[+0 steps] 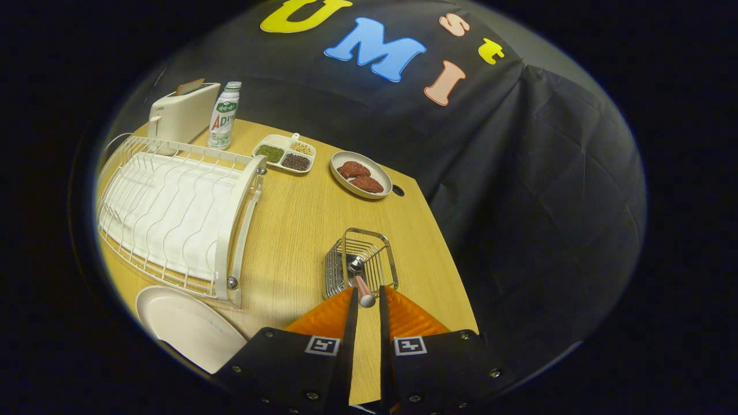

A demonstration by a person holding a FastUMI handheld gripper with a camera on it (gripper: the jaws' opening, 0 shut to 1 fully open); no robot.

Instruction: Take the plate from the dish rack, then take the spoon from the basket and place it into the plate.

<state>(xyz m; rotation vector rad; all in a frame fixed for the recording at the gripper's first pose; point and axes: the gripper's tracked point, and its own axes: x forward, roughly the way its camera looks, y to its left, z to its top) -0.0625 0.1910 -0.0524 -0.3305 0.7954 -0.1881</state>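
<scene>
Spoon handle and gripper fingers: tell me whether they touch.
Touching. In the gripper view the spoon's handle end sits pinched between the gripper's fingertips, both pressing it, its bowl in the wire basket.

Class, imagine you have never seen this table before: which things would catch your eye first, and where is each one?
First comes the spoon, standing in the wire basket with its handle end between the tips of the gripper, whose fingers sit close on either side. Next is the big white dish rack to the left of the basket, with the white plate lying on the table just in front of it.
</scene>
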